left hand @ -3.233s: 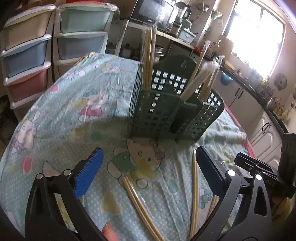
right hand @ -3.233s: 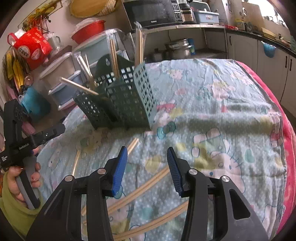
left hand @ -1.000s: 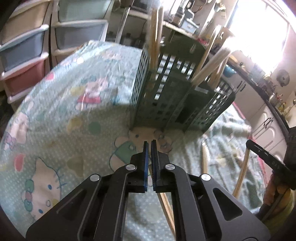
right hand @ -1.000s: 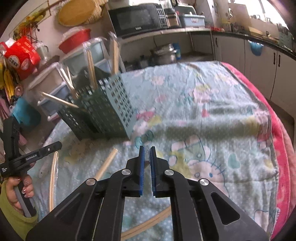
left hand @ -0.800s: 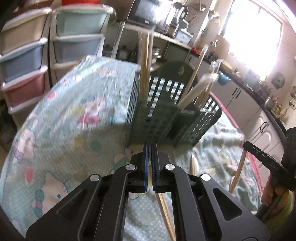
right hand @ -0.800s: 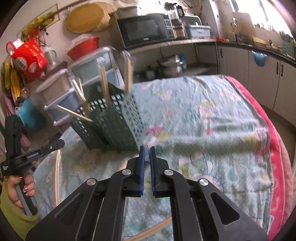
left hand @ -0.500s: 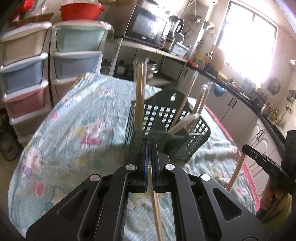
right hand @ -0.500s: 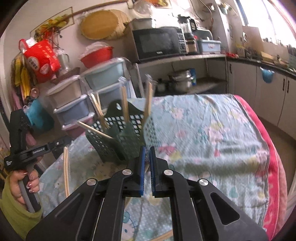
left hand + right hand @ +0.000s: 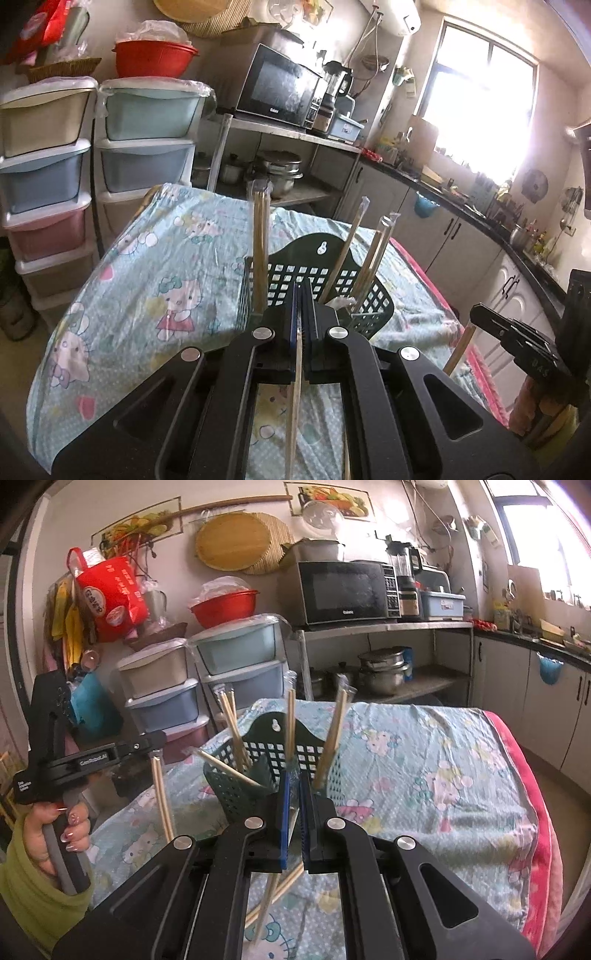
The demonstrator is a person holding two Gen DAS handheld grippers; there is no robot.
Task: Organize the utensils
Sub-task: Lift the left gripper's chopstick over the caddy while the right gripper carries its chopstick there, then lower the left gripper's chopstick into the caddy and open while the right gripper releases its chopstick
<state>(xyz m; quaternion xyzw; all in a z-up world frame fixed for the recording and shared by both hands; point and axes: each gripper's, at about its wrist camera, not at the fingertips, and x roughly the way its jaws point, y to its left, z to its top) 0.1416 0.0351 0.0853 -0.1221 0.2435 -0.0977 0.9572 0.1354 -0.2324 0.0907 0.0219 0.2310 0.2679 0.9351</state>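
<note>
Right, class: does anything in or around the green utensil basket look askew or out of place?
Yes. In the green basket, one chopstick pair leans nearly flat over the rim while the others stand upright. More chopsticks lie loose on the tablecloth.

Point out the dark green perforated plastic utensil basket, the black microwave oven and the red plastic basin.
dark green perforated plastic utensil basket (image 9: 273, 723), right wrist view, on its raised back panel.
black microwave oven (image 9: 341, 590), right wrist view, on its door glass.
red plastic basin (image 9: 151, 61), left wrist view, on its side wall.
</note>
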